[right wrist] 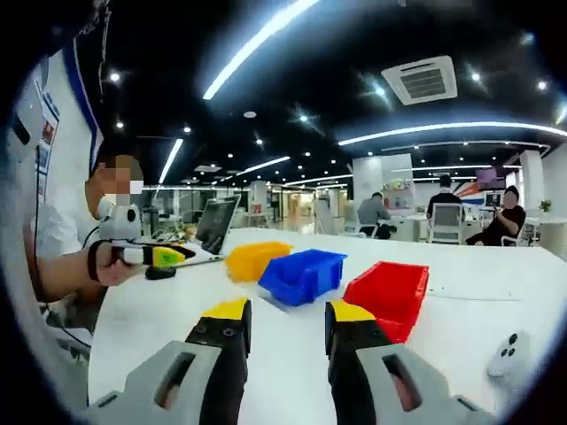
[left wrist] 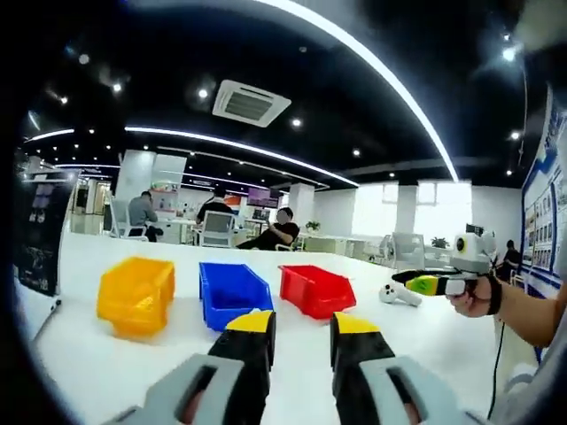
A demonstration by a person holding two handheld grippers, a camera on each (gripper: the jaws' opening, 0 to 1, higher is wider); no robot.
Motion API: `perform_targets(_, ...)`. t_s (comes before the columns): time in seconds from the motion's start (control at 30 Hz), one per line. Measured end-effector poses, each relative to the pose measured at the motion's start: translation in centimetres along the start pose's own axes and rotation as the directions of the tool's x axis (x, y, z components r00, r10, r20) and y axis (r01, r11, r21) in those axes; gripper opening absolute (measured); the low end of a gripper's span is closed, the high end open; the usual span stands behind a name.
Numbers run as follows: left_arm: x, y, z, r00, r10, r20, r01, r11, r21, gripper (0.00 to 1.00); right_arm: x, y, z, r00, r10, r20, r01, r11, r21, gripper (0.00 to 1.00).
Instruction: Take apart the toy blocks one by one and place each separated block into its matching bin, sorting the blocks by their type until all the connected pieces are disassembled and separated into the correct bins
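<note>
On the white counter (left wrist: 372, 292) sit yellow bin (left wrist: 135, 295), blue bin (left wrist: 232, 293) and red bin (left wrist: 316, 289); both hand-held grippers, left (left wrist: 301, 341) and right (right wrist: 285, 332), hang released (no blocks visible). Reaching blindly risks knocking a bin.

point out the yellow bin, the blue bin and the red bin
yellow bin (left wrist: 135, 297), left gripper view, on its front wall
blue bin (left wrist: 232, 295), left gripper view, on its inner floor
red bin (right wrist: 387, 295), right gripper view, on its inner wall
</note>
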State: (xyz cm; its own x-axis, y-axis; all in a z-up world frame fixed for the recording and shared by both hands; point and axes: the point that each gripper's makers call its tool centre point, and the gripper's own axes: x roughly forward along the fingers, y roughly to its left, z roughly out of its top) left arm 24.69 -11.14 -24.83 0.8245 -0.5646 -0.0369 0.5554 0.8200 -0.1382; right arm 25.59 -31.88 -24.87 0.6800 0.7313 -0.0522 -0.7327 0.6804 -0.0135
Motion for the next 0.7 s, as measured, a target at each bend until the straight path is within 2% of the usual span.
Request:
perform_targets(0.1, 0.1, -0.4, -0.4, 1.000, -0.004, -0.006, 0.004, 1.000, -0.003, 0.26, -1.7, -0.5, -0.8, 0.999, -0.040, -0.001, 0.040, 0.999, 0.015, 0.34)
perform_targets(0.33, -0.5, -0.7, -1.8, 0.999, 0.007, -0.040, -0.008, 1.000, -0.012, 0.26, -4.1, -1.7, -2.9, 0.994, -0.109, -0.016, 0.109, 0.993, 0.048, 0.33)
perform_targets(0.5, -0.8, -0.6, -1.7, 0.999, 0.016, -0.030, -0.017, 1.000, -0.013, 0.26, -4.2, -1.9, -2.9, 0.993, -0.116, -0.012, 0.116, 0.992, 0.058, 0.33)
perform_targets(0.7, -1.0, -0.8, -1.6, 1.000, 0.016, -0.019, -0.017, 1.000, -0.010, 0.26, -3.4, -1.7, -2.1, 0.996, -0.094, 0.003, 0.094, 0.995, 0.040, 0.32)
